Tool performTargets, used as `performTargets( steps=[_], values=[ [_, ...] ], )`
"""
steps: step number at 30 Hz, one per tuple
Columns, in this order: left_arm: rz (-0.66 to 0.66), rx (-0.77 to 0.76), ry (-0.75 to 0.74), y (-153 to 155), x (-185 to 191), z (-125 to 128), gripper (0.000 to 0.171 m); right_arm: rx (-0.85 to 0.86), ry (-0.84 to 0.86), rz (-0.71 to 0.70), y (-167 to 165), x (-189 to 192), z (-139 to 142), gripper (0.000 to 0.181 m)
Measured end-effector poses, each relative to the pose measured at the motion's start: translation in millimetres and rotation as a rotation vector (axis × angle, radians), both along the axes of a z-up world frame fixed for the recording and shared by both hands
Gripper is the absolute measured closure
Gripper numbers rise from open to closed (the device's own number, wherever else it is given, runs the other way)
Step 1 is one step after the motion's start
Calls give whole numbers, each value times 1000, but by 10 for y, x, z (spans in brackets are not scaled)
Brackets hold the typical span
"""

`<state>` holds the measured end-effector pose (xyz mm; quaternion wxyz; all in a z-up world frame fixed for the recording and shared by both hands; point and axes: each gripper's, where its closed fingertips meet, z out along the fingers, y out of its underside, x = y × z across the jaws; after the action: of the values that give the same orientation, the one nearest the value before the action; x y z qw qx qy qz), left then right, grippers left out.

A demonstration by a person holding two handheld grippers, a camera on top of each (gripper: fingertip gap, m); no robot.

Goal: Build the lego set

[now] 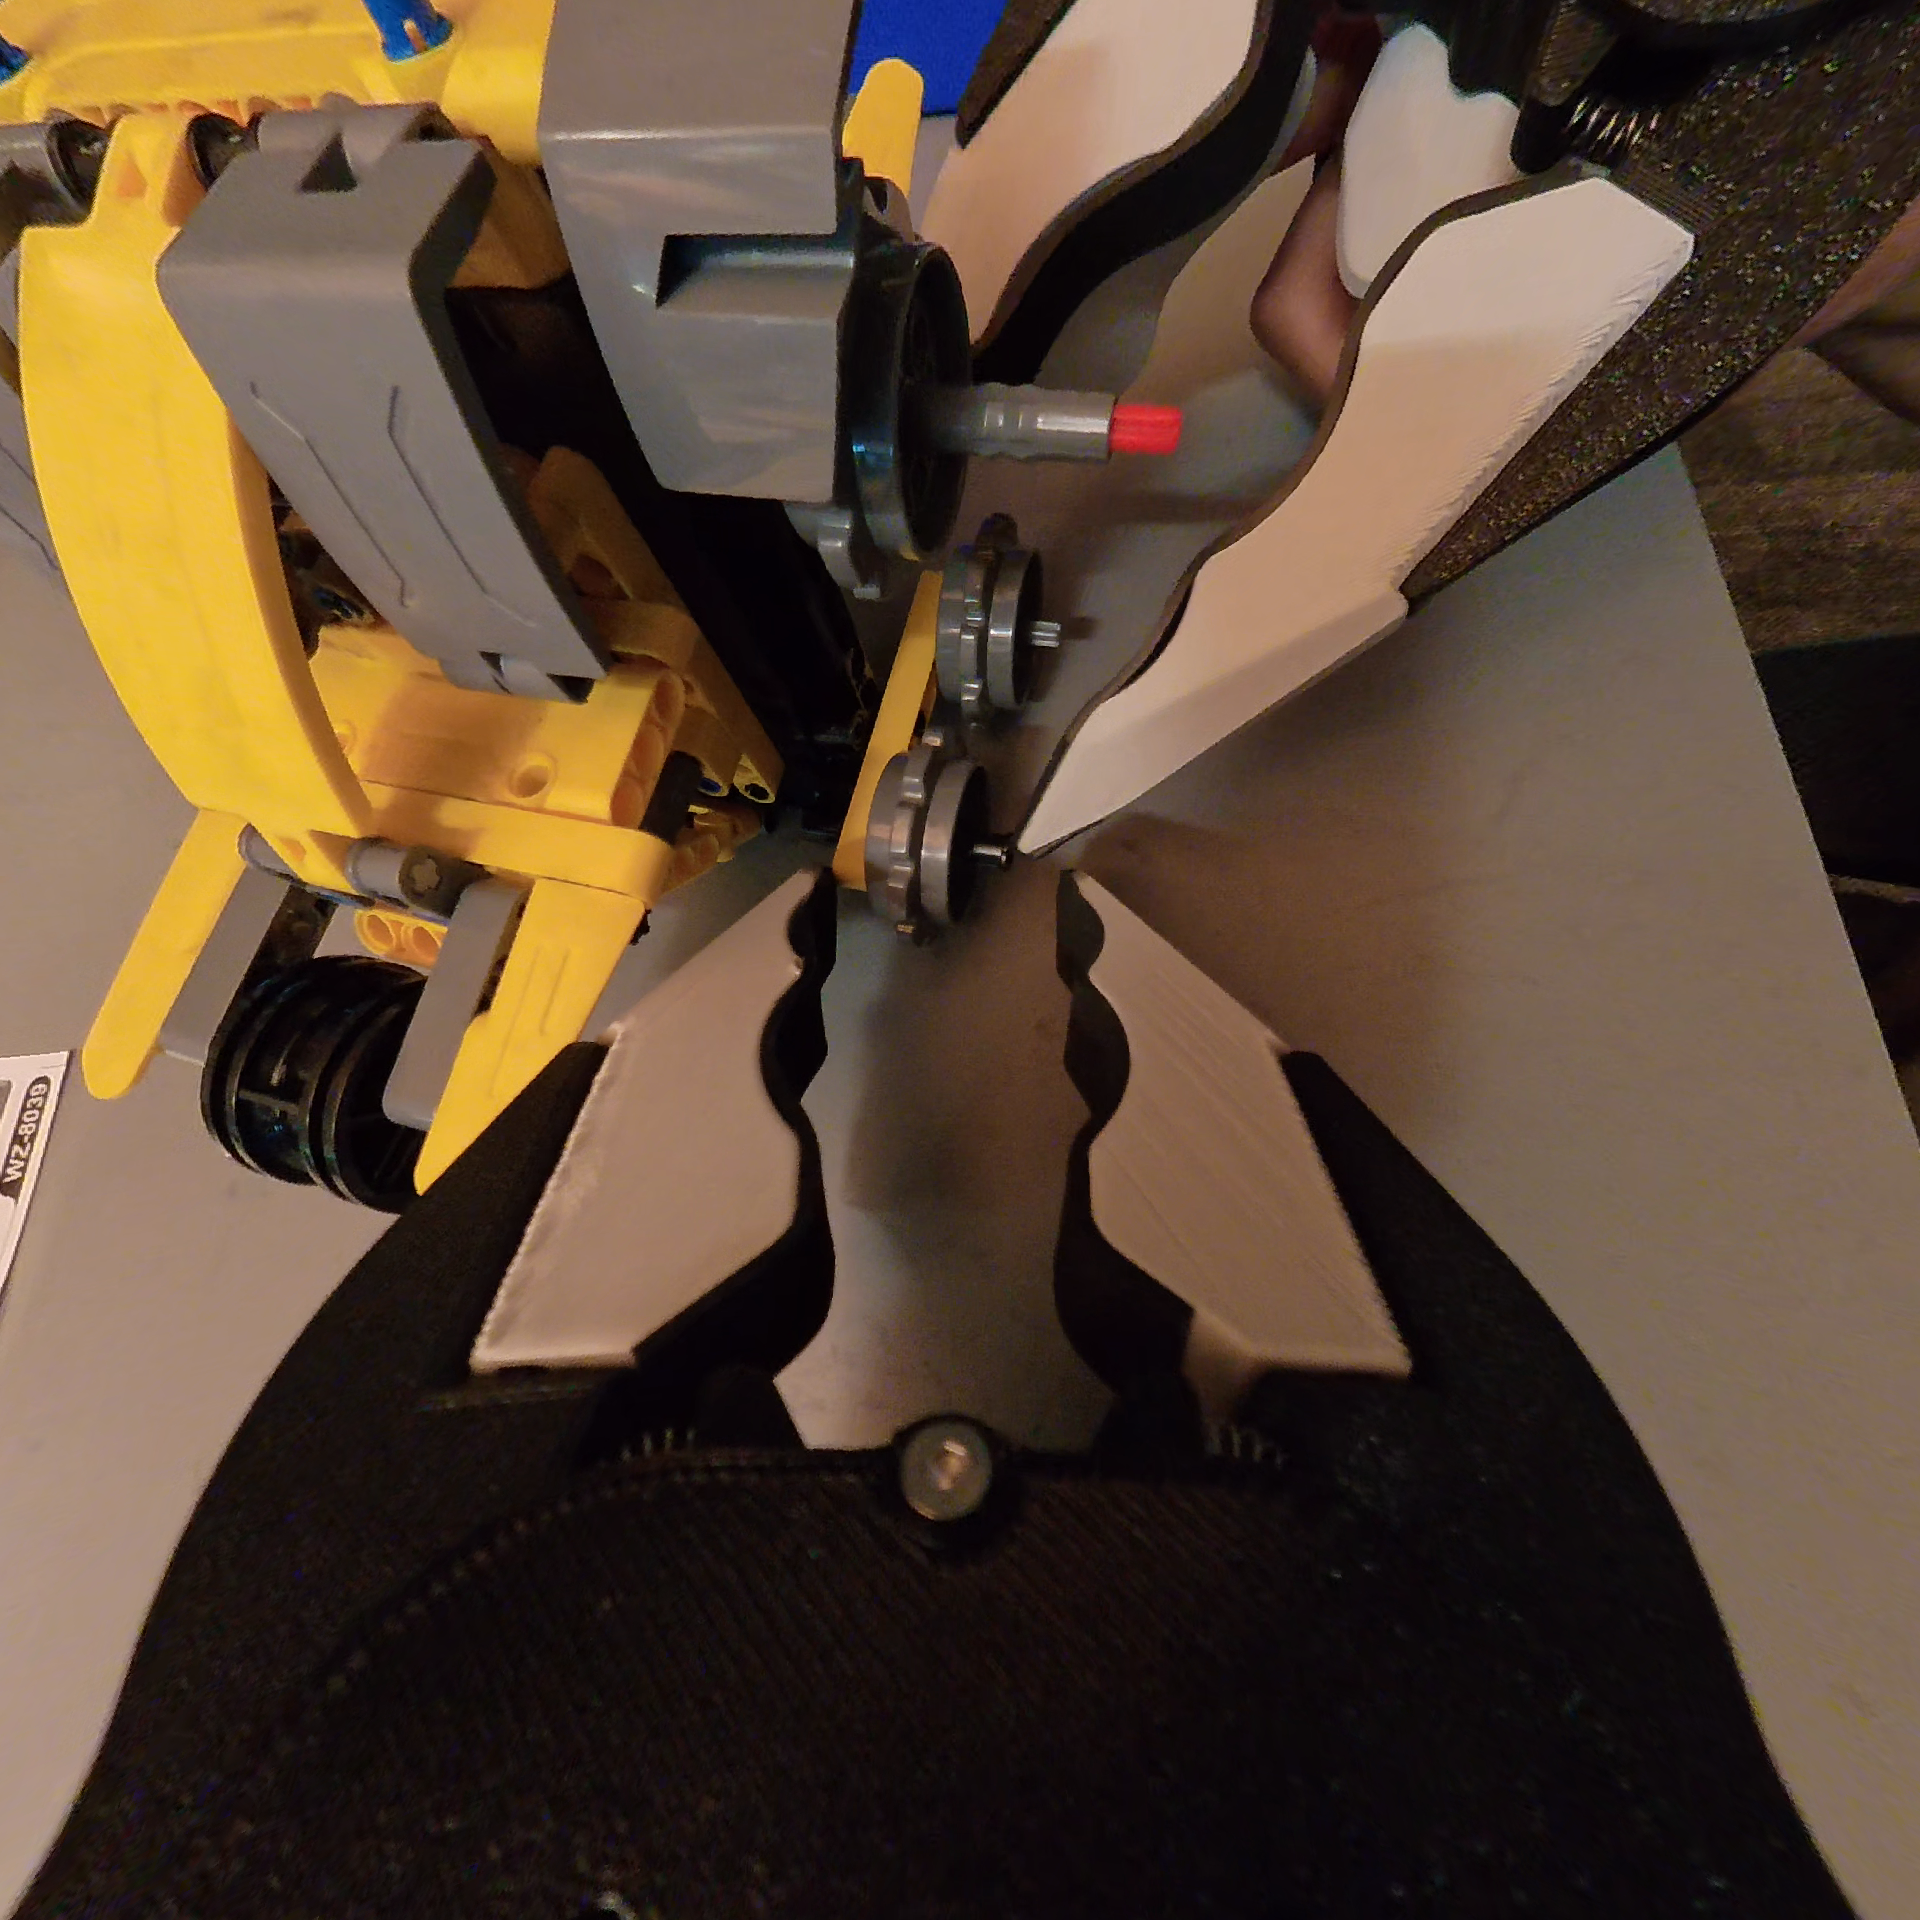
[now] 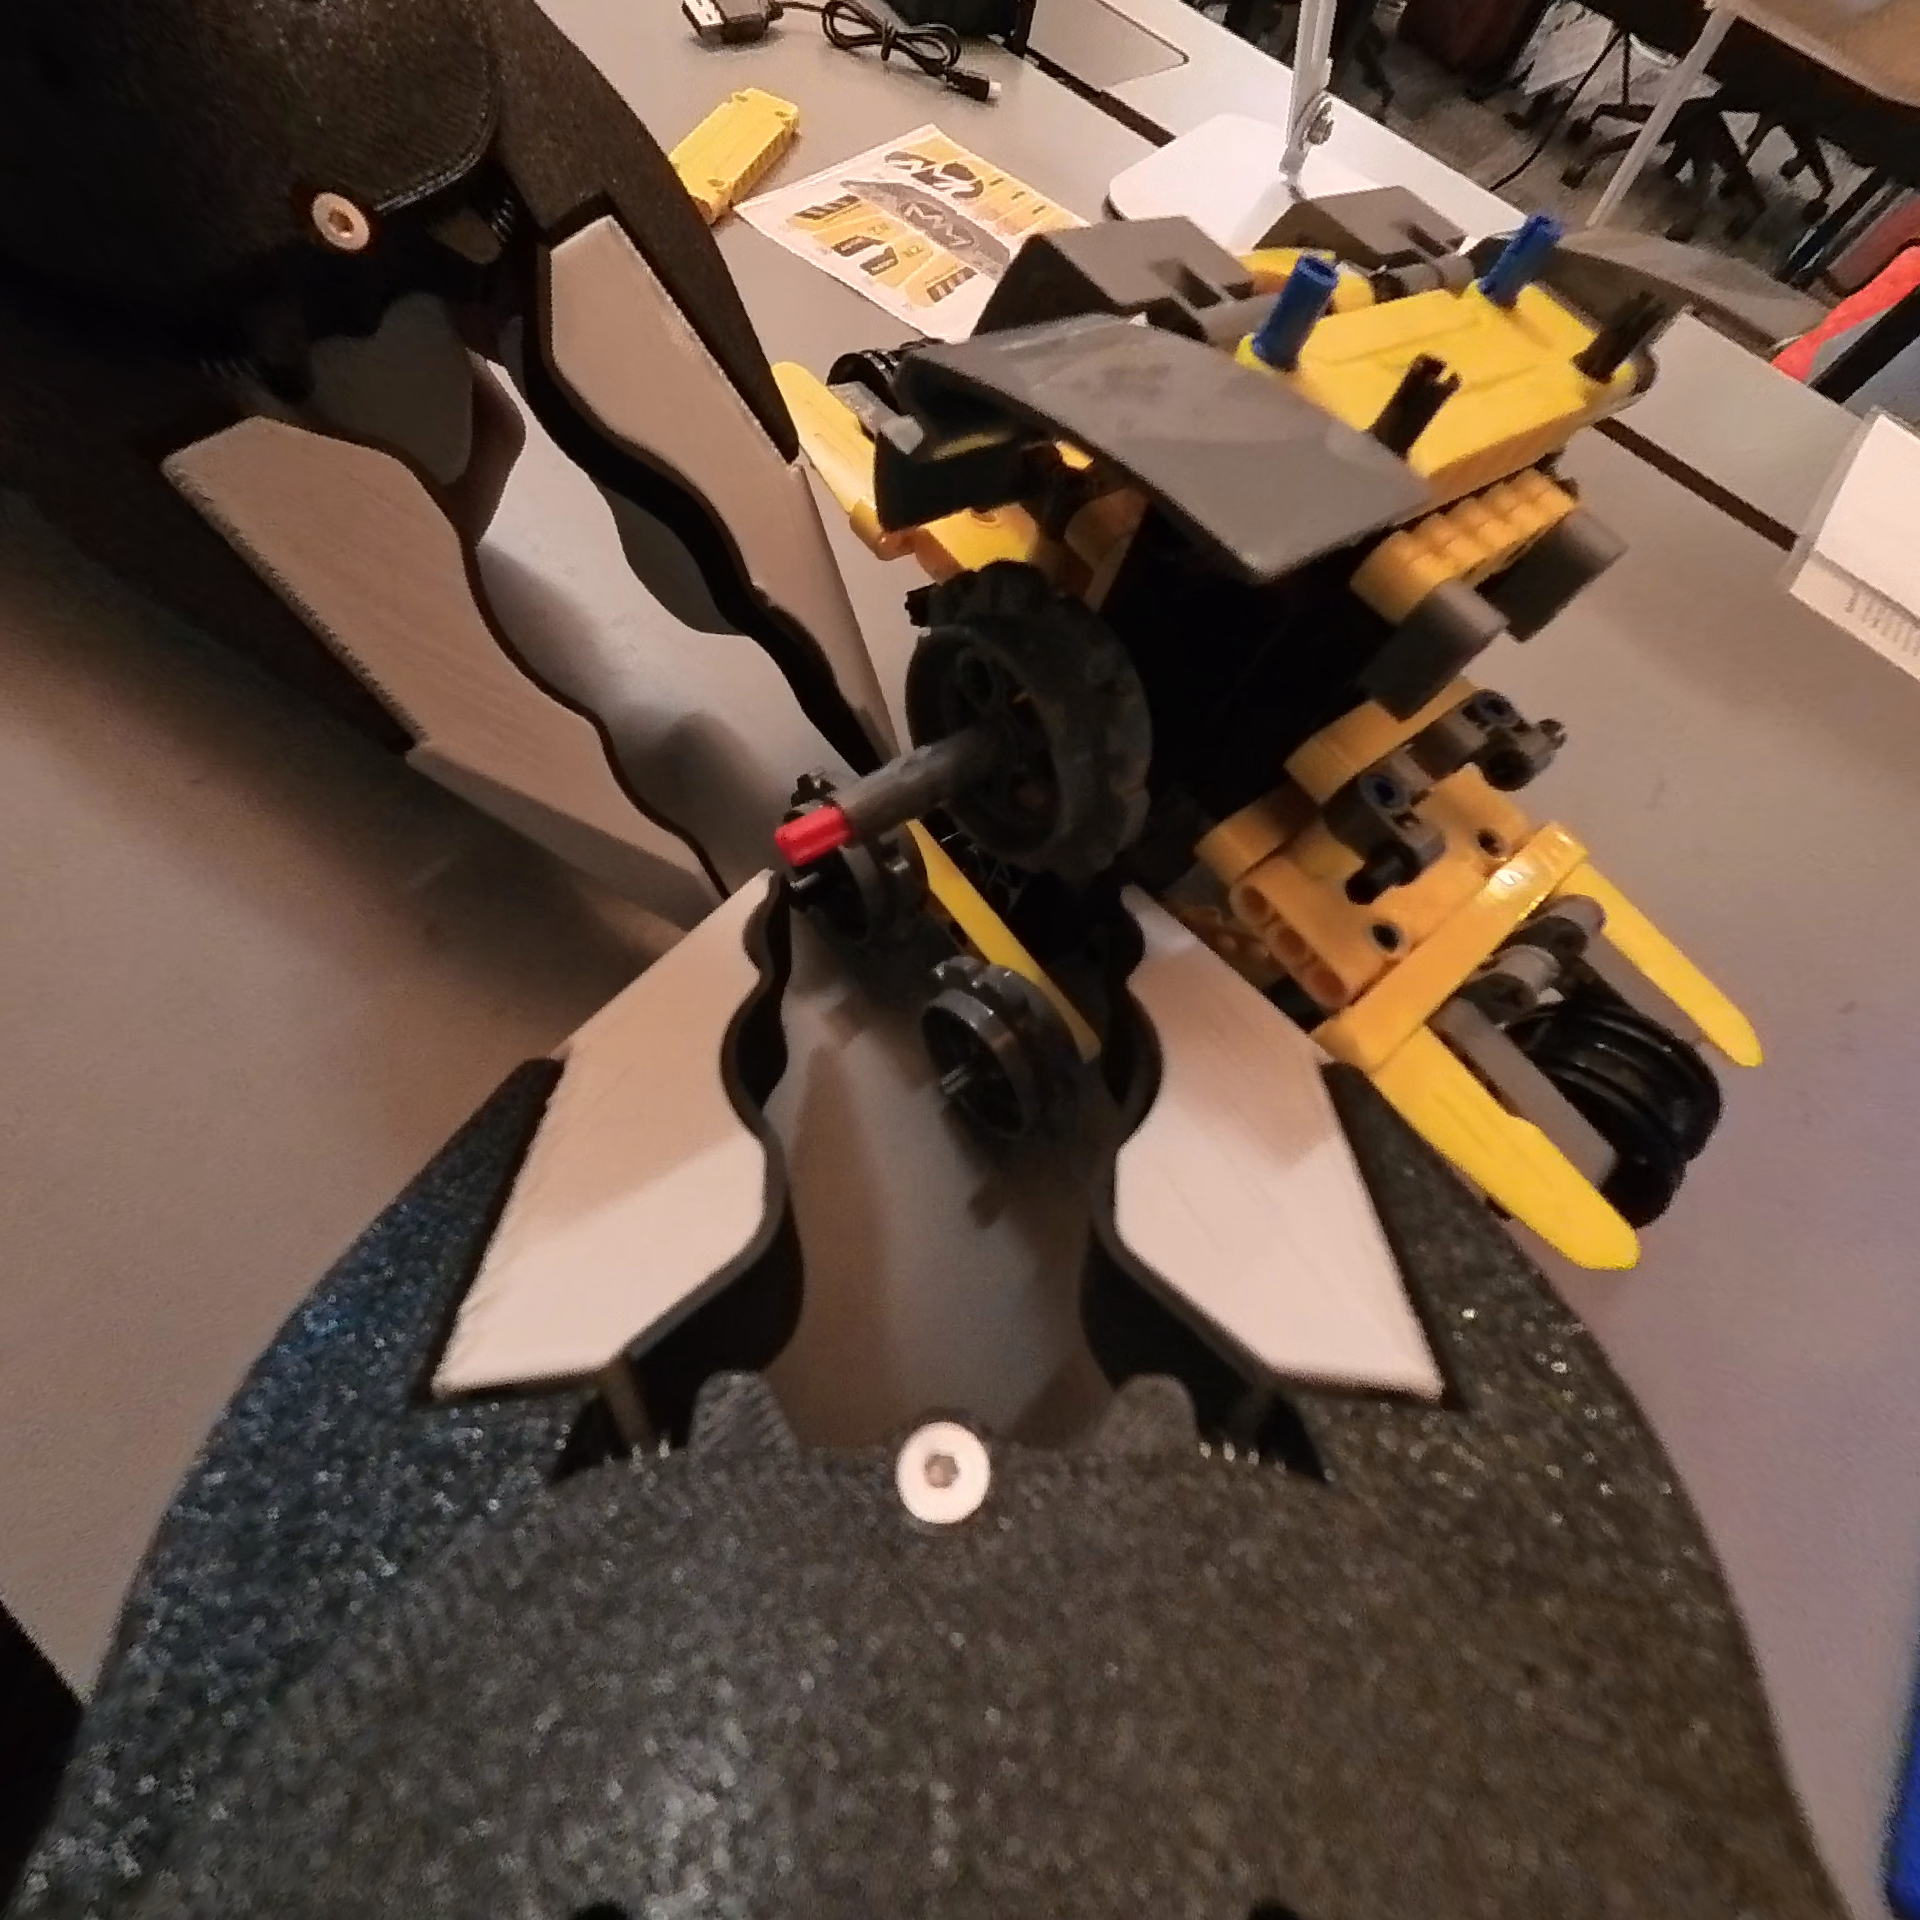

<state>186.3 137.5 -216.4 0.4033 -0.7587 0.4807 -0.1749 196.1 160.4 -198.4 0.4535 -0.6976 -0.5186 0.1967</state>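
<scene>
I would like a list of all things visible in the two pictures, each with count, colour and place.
Toy vehicle: one, yellow, grey and black building-brick model, tilted on the table.
Axle: one, grey with red tip, sticking out of a black wheel.
Small pulley wheels: two, grey, on the model's side, at the gripper tips.
Table: one, grey.
Sticker sheet: one, white and yellow, behind the model.
Loose brick: one, yellow, beside the sheet.
Cable: one, black, far edge.
Left gripper: one, white fingers, open around the lower pulley.
Right gripper: one, white fingers, open beside the pulleys.
</scene>
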Motion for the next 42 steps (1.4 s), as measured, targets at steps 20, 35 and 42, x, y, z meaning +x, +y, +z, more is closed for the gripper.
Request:
performTargets(
  steps=[20, 35, 42],
  values=[
    [4, 2, 2, 18, -7, 1, 135, -20, 5, -1, 8, 0, -6, 124],
    [-41, -28, -8, -41, 7, -6, 121, -30, 10, 1, 23, -3, -3, 124],
    [-23, -33, -13, -5, -22, -3, 128, -4, -12, 47, 5, 6, -18, 125]
  ],
)
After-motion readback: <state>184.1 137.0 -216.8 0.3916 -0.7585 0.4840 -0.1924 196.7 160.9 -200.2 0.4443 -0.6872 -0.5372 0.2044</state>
